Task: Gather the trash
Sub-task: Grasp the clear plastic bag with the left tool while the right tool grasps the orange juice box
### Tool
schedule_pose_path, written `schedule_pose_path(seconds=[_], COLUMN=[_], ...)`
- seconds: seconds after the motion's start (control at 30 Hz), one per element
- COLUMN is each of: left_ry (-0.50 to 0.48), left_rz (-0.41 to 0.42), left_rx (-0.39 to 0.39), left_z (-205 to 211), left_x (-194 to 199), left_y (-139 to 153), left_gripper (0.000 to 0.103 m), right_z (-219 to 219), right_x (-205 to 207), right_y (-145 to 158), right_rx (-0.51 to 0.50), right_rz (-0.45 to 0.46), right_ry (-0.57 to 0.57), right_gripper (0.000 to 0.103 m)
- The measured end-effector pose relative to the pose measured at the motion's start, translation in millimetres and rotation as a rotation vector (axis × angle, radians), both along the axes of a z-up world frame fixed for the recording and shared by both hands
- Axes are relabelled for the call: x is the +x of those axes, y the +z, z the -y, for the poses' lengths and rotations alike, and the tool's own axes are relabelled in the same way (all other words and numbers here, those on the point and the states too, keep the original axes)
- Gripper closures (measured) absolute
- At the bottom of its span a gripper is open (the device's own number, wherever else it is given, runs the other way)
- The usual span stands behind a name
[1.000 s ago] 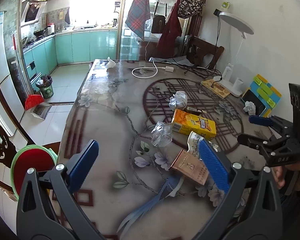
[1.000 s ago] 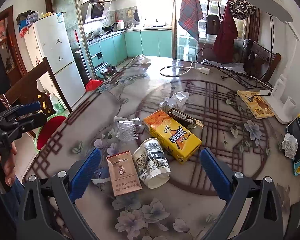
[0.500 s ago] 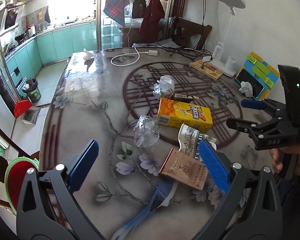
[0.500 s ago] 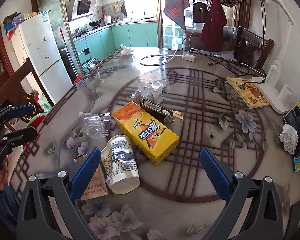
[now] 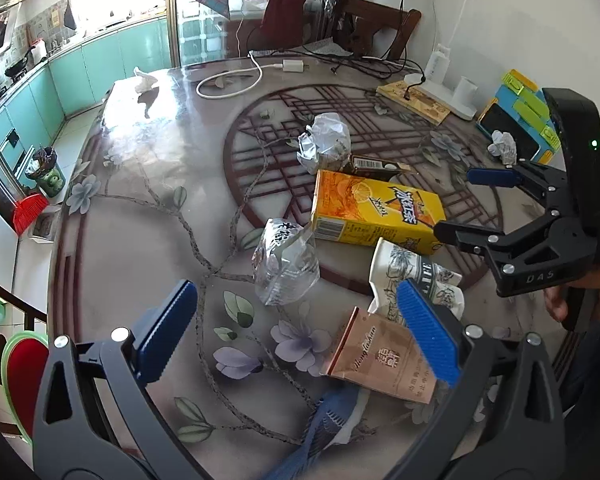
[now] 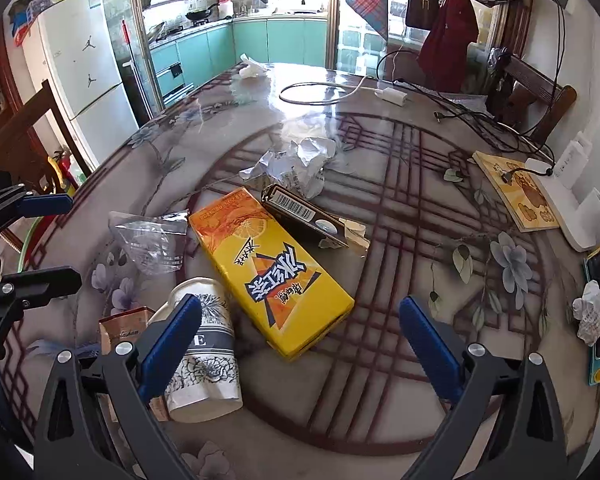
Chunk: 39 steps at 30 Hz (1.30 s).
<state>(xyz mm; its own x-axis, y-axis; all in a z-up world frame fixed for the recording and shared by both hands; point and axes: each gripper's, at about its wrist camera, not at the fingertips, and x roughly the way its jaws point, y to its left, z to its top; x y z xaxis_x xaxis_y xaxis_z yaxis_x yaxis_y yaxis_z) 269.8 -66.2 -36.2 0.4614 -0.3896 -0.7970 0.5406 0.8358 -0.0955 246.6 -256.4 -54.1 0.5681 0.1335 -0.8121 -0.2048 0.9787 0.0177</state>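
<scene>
Both tongs are hovering released over the littered desk [image 6: 380, 152]. The yellow carton [image 6: 272, 272] is lying between the right tongs [image 6: 300, 340]; the clear wrapper [image 5: 286, 268] is lying ahead of the left tongs [image 5: 296, 328].

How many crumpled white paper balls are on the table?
2: one crumpled paper ball behind the yellow carton, a smaller paper ball beside the phone. Others may be hidden.

- Left wrist view looks low across the floral glass-topped table [image 5: 132, 240] from its near edge, toward the far kitchen end.
- Right wrist view sits close above the same table, sharing the yellow rectangular juice carton [image 6: 272, 268].
</scene>
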Motion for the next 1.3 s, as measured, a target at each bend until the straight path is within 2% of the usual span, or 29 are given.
schedule_pose_path(seconds=[0.27, 0.5, 0.57, 0.67, 0.8, 0.9, 1.07, 1.3], left_ry=[0.025, -0.004, -0.01, -0.015, -0.006, 0.005, 0.011, 0.011], left_rz=[-0.041, -0.049, -0.049, -0.057, -0.096, -0.106, -0.091, -0.086], left_rx=[0.028, 0.059, 0.064, 0.072, 0.076, 0.077, 0.075, 0.069], left_z=[7.8, 22.3, 24.6, 25.7, 23.9, 22.7, 22.2, 23.4], left_x=[29.3, 38.0, 38.7, 41.0, 46.6, 49.7, 51.7, 51.4], left_y=[-23.9, -38.1, -41.1, -45.7, -53.7, -58.2, -57.8, -57.1], left_gripper=[0.005, 0.005, 0.005, 0.012, 0.033, 0.042, 0.05, 0.05], right_z=[5.5, 1.9, 0.7, -3.2, -3.8, -4.4, -5.5, -11.0], right_x=[14.0, 21.7, 23.9, 25.9, 29.3, 30.0, 32.7, 34.7], right_y=[-21.6, -30.5, -32.3, -36.1, -38.6, -39.2, -39.6, -37.8], right_rx=[0.01, 0.02, 0.026, 0.02, 0.026, 0.03, 0.035, 0.023], right_rz=[-0.053, -0.075, -0.08, -0.091, -0.091, -0.086, -0.086, -0.073], right_ry=[0.02, 0.052, 0.065, 0.086, 0.09, 0.095, 0.105, 0.137], right_gripper=[0.015, 0.016, 0.02, 0.025, 0.025, 0.026, 0.027, 0.027])
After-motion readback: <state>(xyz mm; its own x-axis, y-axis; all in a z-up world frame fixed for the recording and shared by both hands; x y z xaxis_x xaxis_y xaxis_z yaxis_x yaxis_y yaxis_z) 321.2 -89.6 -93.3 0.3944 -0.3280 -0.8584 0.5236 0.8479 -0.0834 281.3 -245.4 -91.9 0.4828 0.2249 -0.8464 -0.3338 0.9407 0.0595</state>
